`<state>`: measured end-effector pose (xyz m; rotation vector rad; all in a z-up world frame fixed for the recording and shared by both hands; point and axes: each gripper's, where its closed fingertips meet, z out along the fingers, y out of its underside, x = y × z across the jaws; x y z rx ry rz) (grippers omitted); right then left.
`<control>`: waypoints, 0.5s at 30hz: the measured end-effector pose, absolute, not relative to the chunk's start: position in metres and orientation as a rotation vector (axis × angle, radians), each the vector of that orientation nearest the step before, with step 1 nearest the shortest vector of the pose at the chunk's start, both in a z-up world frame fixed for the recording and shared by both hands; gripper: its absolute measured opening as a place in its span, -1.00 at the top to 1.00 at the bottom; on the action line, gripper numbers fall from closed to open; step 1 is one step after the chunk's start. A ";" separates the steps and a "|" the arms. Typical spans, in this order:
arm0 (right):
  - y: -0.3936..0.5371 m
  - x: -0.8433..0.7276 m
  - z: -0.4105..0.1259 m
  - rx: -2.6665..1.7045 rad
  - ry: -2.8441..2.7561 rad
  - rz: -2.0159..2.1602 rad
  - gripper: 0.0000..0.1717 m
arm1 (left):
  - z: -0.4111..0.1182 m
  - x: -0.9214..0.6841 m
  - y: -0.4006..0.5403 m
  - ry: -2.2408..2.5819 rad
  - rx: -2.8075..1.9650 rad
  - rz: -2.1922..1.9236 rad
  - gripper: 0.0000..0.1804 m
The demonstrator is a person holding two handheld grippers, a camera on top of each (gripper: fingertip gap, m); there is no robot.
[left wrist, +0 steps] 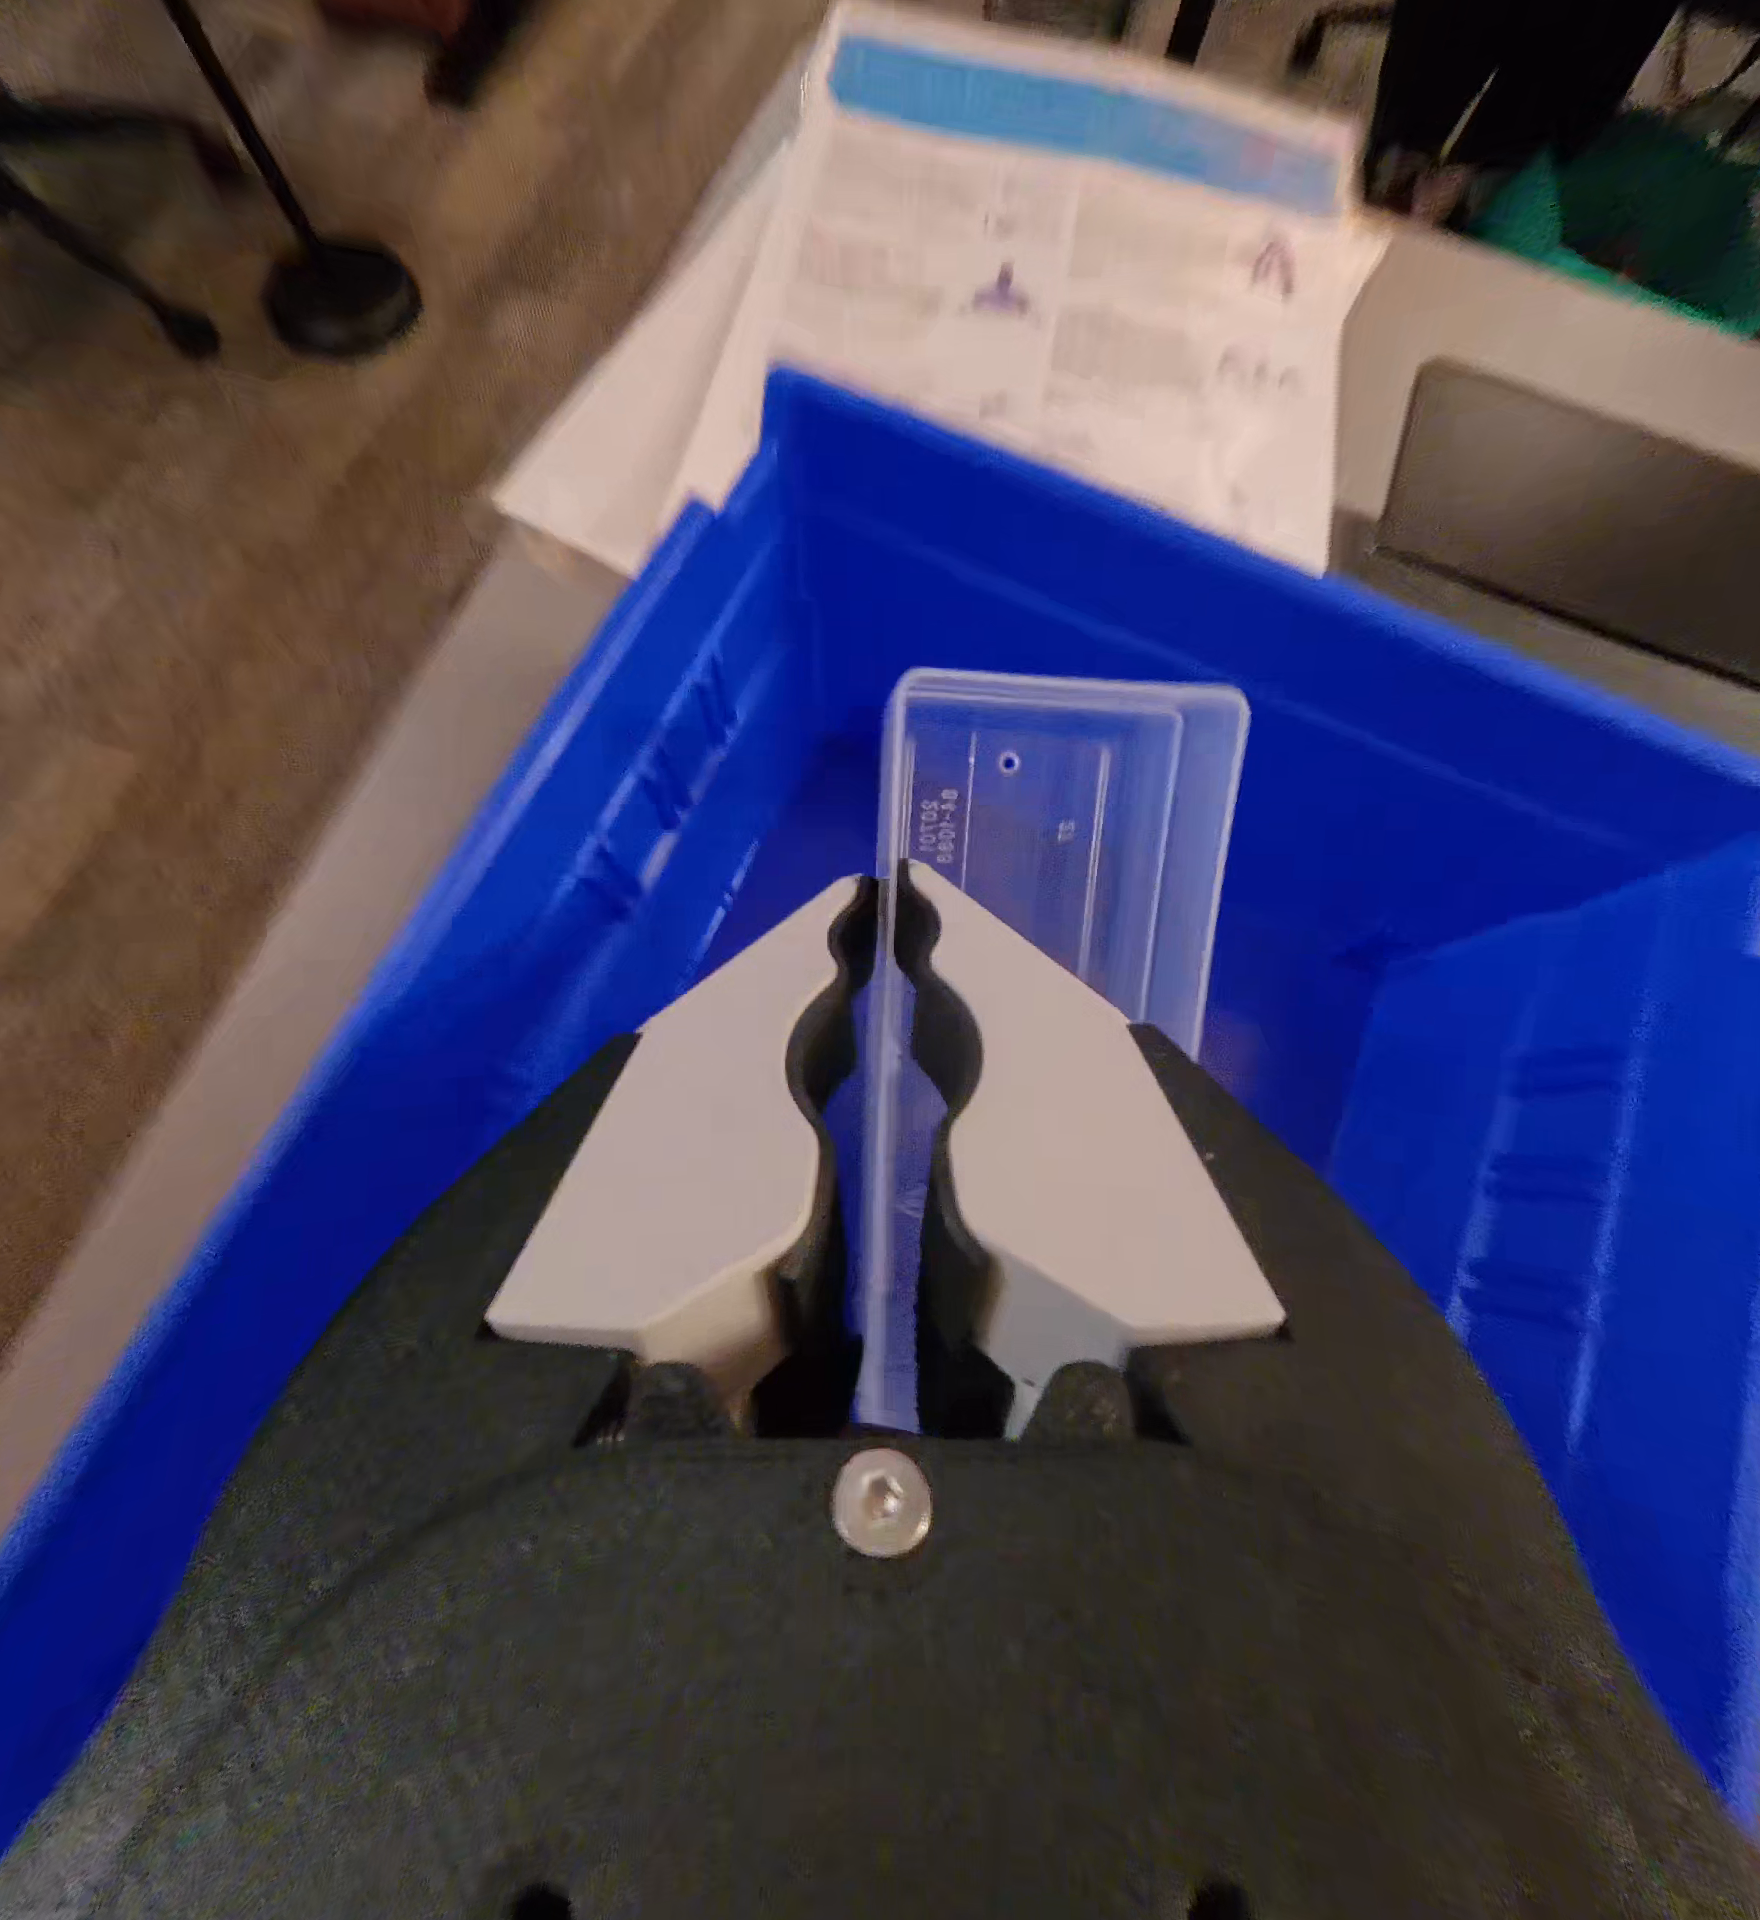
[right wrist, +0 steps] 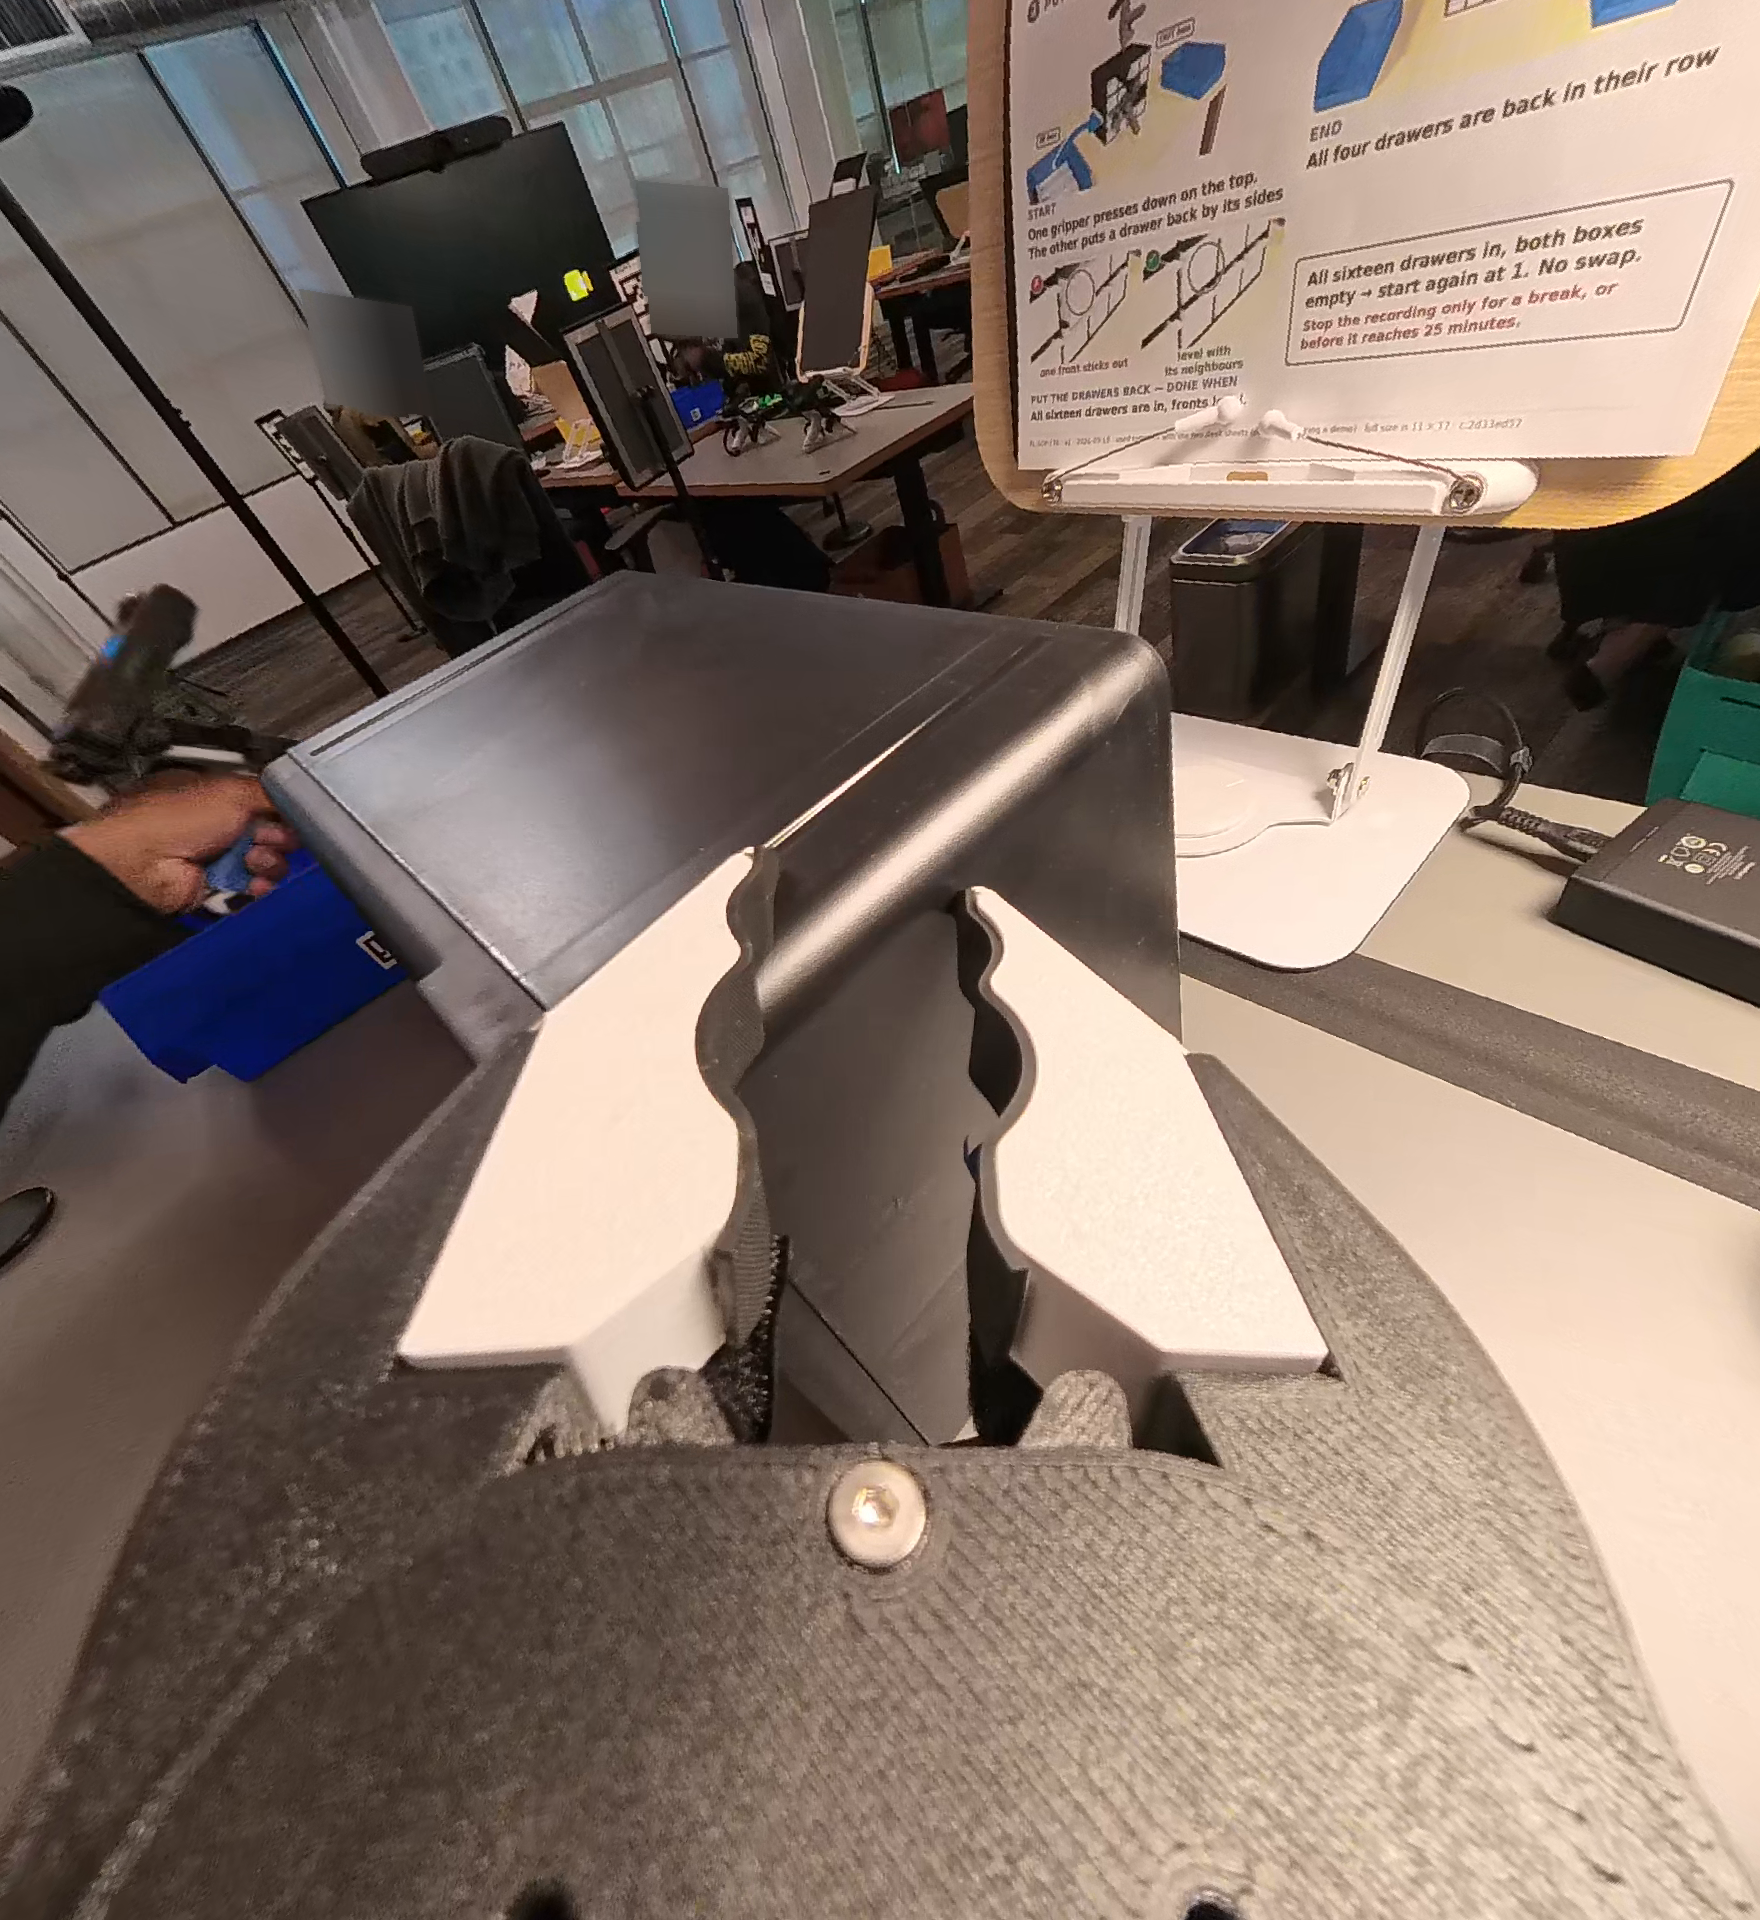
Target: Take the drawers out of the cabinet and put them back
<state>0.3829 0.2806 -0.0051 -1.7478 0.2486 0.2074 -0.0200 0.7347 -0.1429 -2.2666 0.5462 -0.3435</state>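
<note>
Item one: the left gripper (left wrist: 888, 883), which we find lowered into a blue bin (left wrist: 1115, 644). Its two grey fingers (left wrist: 741, 1122) are drawn almost together and pinch the thin side wall of a clear plastic drawer (left wrist: 1073, 831). The wall runs straight down the slot between the dark pads, which press on it from both sides. The drawer hangs inside the bin with its open side turned toward us, its far end near the bin's back wall.

Item two: the right gripper (right wrist: 865, 873), which we find set on the near right corner of the black cabinet (right wrist: 647, 748). Its jaws stand partly apart and straddle the rounded edge where the top meets the right side; the left pad lies against the top edge, the right fingertip (right wrist: 980, 914) is close against the side panel, though we cannot tell if it touches.

Item three: surroundings. The cabinet stands on a grey table (right wrist: 1478, 1299). The blue bin sits just left of the cabinet, with a person's hand (right wrist: 180, 862) above it. Behind the cabinet a white stand (right wrist: 1302, 831) carries a printed instruction sheet (right wrist: 1375, 229); a printed sheet (left wrist: 1063, 312) also lies beyond the bin
</note>
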 end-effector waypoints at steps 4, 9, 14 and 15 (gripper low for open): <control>0.280 0.383 -0.005 -1.747 0.250 0.209 0.56 | -0.069 -0.020 0.714 0.620 -2.025 -0.336 1.00; 0.280 0.383 -0.005 -1.749 0.250 0.205 0.56 | -0.005 0.020 0.628 0.851 -1.859 -0.514 0.99; 0.280 0.382 -0.005 -1.755 0.247 0.193 0.57 | -0.051 0.072 0.506 1.240 -1.908 -0.715 0.99; 0.280 0.382 -0.005 -1.756 0.247 0.192 0.57 | -0.070 0.079 0.484 1.315 -1.936 -0.747 0.99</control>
